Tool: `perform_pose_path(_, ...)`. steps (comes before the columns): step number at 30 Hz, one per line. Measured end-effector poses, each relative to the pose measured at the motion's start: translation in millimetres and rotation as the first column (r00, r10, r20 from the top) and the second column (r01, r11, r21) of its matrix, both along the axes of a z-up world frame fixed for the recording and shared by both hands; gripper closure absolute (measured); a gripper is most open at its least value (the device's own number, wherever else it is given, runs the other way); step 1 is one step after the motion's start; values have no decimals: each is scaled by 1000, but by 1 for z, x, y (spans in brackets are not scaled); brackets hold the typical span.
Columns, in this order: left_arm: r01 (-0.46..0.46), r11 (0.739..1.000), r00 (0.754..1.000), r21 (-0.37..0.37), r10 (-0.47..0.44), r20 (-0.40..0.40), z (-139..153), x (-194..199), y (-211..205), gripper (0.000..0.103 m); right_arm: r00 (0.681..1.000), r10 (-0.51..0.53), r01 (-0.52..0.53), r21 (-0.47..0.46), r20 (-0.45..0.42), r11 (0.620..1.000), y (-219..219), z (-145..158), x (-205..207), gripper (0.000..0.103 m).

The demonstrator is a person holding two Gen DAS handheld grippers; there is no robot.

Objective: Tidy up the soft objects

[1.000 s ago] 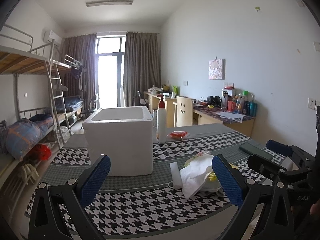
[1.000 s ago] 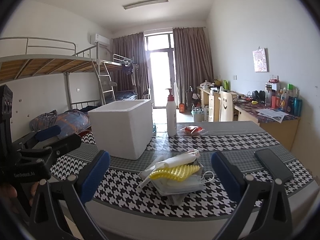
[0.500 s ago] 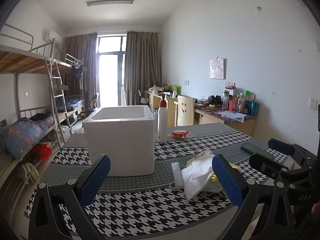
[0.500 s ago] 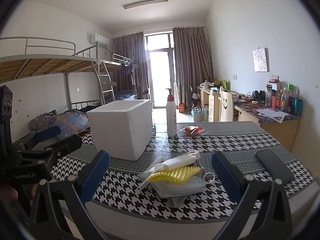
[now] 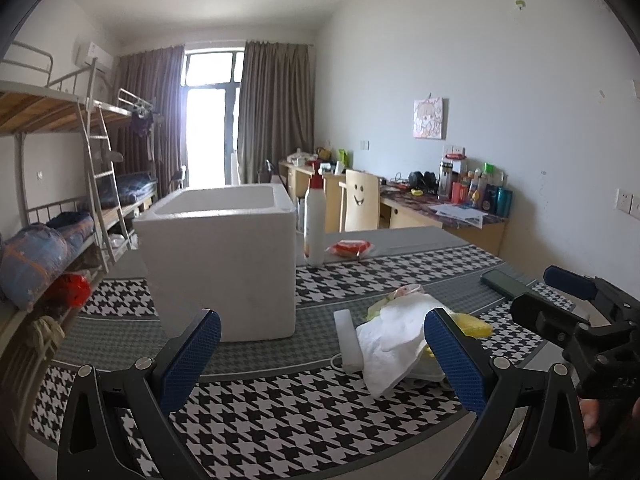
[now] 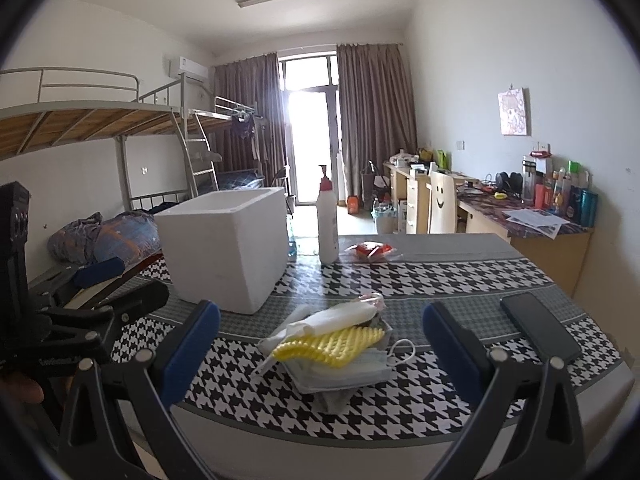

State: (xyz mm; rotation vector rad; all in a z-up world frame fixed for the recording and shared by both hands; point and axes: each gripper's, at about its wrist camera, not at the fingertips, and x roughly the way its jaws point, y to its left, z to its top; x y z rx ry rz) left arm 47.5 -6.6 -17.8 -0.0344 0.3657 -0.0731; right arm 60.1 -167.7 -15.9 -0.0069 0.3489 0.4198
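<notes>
Clearly nothing is grasped yet: the right tool (image 6: pixel 320 344) hangs over the near table (image 6: pixel 440 280) edge with its jaws spread wide and empty, and the left tool (image 5: pixel 320 350) is released just the same. The pile of soft objects (image 6: pixel 332 344) lies straight ahead of the right tool, between its fingers' line of sight; from the left tool it sits ahead and to the right. The white foam box (image 5: pixel 224 264) stands ahead of the left tool, slightly left.

To start well, I would bring the right tool down on the topmost piece only, the white roll (image 6: pixel 340 316) or yellow ridged foam (image 6: pixel 332 344), pinching at an edge so the stack underneath stays put.

What lies at the bottom of the pile is hard to tell; a face mask (image 6: pixel 360 368) shows, the rest is covered. The box's inside is hidden from both views.
</notes>
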Motion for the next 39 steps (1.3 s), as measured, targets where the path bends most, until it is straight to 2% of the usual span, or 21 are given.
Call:
perform_pose_path(21,-12,1000,992,14,13,-129,-25,45,0,1,997,23,-25,-31,-77,999,13,-8,27,1)
perform_pose_path(29,25,1000,981,20,-20,-192,-31,63,4,1,992,26,-30,-26,-121,999,11,-13,44,1)
perform_pose_path(35,83,997,972,-7,-82,-220,-34,77,-1,3,989,26,-29,-17,-143,999,11,-16,51,1)
perform_pose_path(39,73,997,968,-13,-74,-239,-36,87,-1,3,987,31,-33,-12,-161,999,9,-17,56,1)
